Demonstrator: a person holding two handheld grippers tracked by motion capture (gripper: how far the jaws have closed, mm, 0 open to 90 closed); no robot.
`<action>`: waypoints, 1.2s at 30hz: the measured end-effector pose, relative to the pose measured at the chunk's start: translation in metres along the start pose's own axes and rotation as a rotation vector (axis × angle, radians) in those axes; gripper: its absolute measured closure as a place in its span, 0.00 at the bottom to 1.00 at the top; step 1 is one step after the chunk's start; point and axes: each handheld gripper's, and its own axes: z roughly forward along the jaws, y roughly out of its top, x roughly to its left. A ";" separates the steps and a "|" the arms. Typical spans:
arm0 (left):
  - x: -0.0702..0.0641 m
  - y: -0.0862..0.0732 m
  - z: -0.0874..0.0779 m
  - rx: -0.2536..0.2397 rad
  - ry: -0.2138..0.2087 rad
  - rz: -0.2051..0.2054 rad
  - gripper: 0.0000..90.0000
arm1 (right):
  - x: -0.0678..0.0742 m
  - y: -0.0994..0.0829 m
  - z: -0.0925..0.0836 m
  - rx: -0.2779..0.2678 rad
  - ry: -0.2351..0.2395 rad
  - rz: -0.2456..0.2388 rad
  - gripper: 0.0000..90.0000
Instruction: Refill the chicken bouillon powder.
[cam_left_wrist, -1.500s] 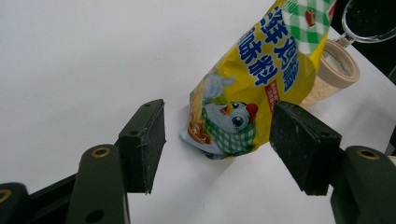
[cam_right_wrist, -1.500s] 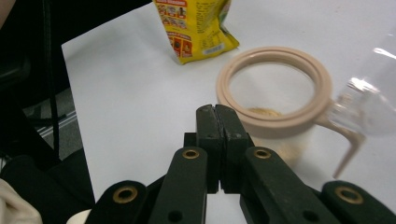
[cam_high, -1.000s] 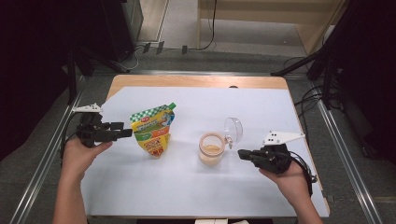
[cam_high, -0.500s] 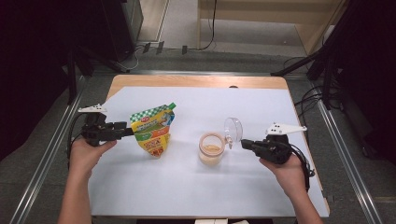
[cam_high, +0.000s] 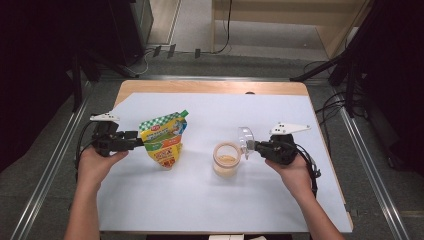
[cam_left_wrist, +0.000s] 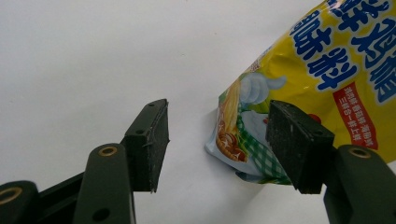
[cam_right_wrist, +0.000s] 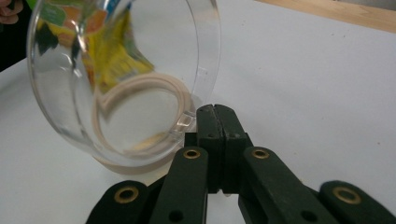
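Left fingers (cam_left_wrist: 148, 142): standing apart, nothing pinched; the pouch's lower corner sits between them, right by one pad, and whether it touches I can't tell.
Right fingers (cam_right_wrist: 208, 135): pressed tight together, clamped on the tab at the edge of the clear lid.
Left gripper (cam_high: 131, 141): at the table's left side, pointing across at the pouch, tips at its edge.
Right gripper (cam_high: 252, 145): on the right, pointing left toward the jar, lid at its tips.
Pouch (cam_high: 163, 141): yellow with a green top band, standing upright on the white sheet, left of centre.
Lid (cam_high: 244, 138): clear and round, lifted off and tilted on edge just to the right of the jar's mouth; the pouch's colours show through it in the right gripper view.
Jar (cam_high: 226, 159): open, standing right of centre, pale contents inside, well apart from the pouch.
Table (cam_high: 210, 87): wooden, covered by the white sheet.
Hands: one behind each gripper, forearms coming in from the near edge.
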 end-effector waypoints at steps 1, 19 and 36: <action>0.000 0.000 0.000 0.001 -0.001 0.000 0.45 | 0.001 0.000 -0.001 -0.004 0.003 -0.005 1.00; 0.000 -0.001 0.009 0.053 0.010 0.008 0.43 | 0.024 0.008 -0.011 -0.049 0.038 -0.078 0.80; 0.003 -0.001 0.009 0.047 0.009 -0.008 0.43 | 0.003 0.002 -0.026 -0.070 -0.007 -0.069 0.62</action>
